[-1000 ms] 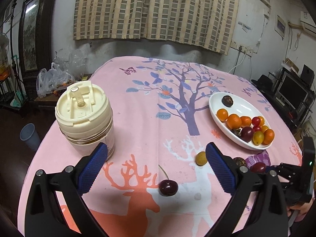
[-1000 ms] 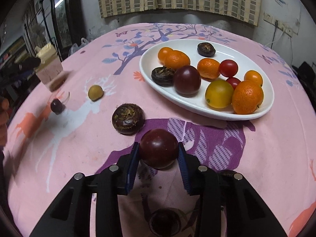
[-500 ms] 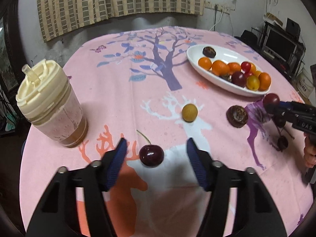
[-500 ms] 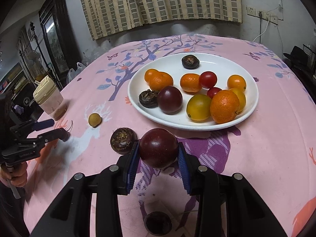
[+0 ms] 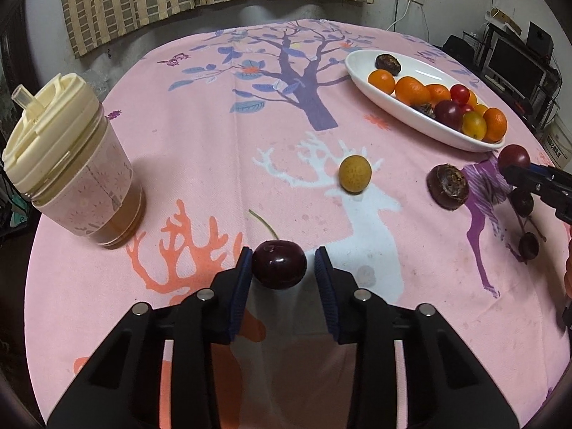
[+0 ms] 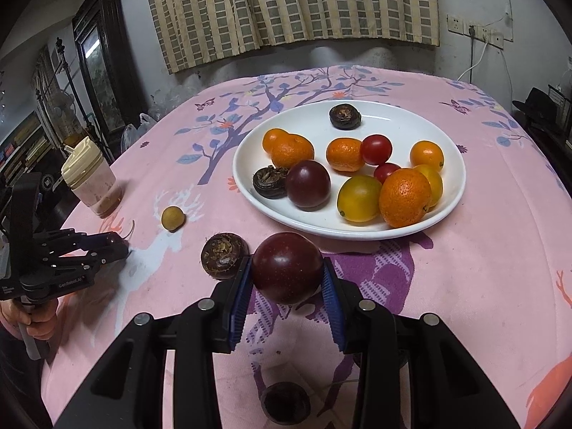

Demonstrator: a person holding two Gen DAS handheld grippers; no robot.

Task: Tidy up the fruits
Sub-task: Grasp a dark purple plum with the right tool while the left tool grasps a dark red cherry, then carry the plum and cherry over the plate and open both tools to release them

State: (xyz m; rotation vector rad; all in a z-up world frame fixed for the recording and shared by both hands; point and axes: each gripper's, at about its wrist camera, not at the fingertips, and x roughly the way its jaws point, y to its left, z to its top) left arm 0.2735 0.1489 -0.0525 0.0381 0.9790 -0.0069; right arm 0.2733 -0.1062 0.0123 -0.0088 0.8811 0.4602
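**Plum gripped near the plate, cherry between the other claw's pads**

The right claw [image 6: 286, 274] is clamped on a dark red plum [image 6: 287, 268], both blue pads pressed to its sides. It is raised above the pink surface [image 6: 482, 268], just short of the near rim of the white plate [image 6: 454, 164], with the plum's shadow on the purple print below. The person's left hand [image 6: 34, 316] shows at the left edge of this view, holding the other tool's handle.

The left claw [image 5: 280, 266] is low over the near edge of the surface, its fingers level and pointing inward. A glossy dark cherry [image 5: 279, 264] sits between the pads: the left pad touches it, a narrow gap remains on the right, so the claw is not fully closed on it. The thin stem curves away toward the far side.

Just beyond the plum, a brown wrinkled fruit [image 6: 224, 255] lies on the cloth, and a small yellow fruit [image 6: 173, 218] rests farther left on the white deer print. The plate holds oranges, cherry tomatoes, a second plum, yellow fruit and two brown wrinkled ones.

Only the right view shows another dark fruit [image 6: 285, 402] on the cloth beneath that claw. Only the left view shows the cream-lidded cup [image 5: 68, 168] up close, near the left edge.
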